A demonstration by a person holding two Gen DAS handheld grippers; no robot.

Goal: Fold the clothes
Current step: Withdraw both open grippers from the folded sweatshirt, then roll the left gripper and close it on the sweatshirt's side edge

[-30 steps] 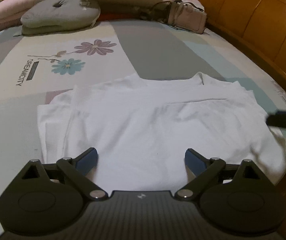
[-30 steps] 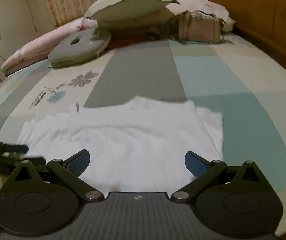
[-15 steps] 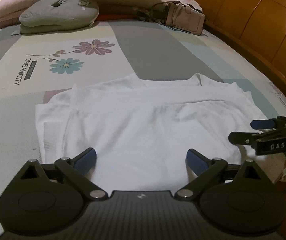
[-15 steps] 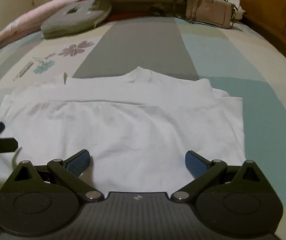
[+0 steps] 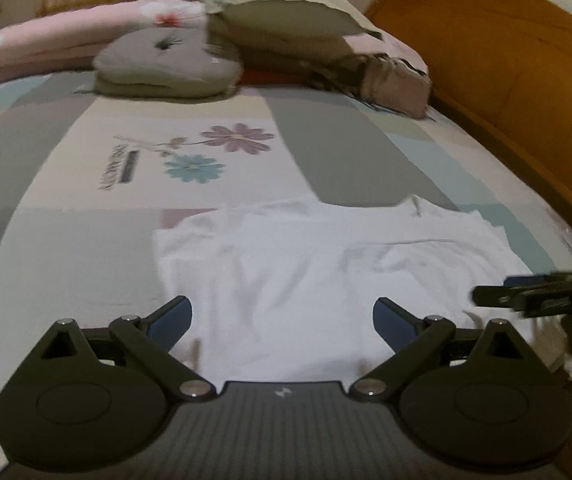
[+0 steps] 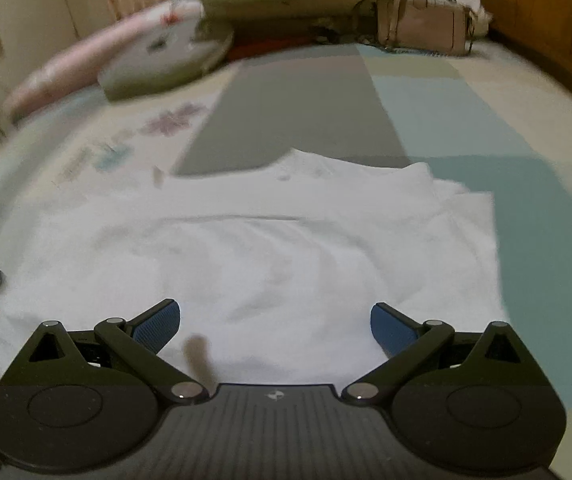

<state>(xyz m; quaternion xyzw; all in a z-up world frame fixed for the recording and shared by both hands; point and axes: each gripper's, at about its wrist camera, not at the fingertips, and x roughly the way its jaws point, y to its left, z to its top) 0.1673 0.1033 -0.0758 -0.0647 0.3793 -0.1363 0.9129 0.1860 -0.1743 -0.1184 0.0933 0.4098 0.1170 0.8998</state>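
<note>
Both grippers higher; shirt (image 5: 326, 272) flat, untouched.

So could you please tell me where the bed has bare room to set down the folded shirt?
The grey stripe between the white shirt and the pillows is bare, as is the blue patch right of the shirt. The head of the bed is crowded with pillows and a handbag.
</note>
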